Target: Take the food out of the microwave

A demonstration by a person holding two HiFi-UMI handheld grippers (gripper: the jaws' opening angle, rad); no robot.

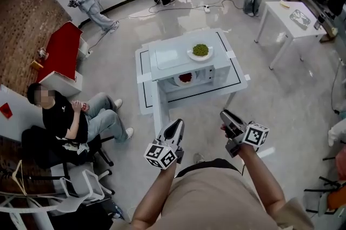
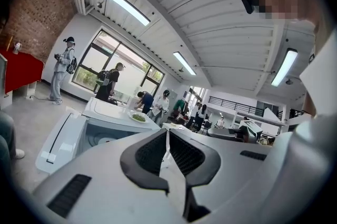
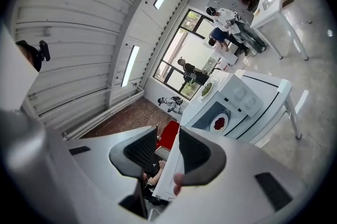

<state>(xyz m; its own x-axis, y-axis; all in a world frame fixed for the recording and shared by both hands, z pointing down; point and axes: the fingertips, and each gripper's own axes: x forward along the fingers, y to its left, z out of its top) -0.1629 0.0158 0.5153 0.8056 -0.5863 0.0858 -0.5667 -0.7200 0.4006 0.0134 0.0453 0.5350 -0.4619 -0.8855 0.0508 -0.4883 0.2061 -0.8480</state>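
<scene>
The white microwave (image 1: 167, 58) stands on a white table (image 1: 239, 75) in front of me, its door (image 1: 160, 110) swung open toward me. Inside lies a plate of red food (image 1: 185, 78), also seen in the right gripper view as the plate of red food (image 3: 219, 123). A plate of green food (image 1: 200, 51) rests on top of the microwave. My left gripper (image 1: 176, 125) hovers short of the door, jaws together and empty (image 2: 167, 136). My right gripper (image 1: 227, 115) hangs to the right of the door, also short of the table, with a narrow gap between its jaws (image 3: 168, 139) and nothing in it.
A person sits on a chair (image 1: 70, 118) close on the left. A red cabinet (image 1: 62, 50) stands at far left and a second white table (image 1: 286, 15) at far right. Several people stand at the back, and a cable (image 1: 178, 7) runs across the floor.
</scene>
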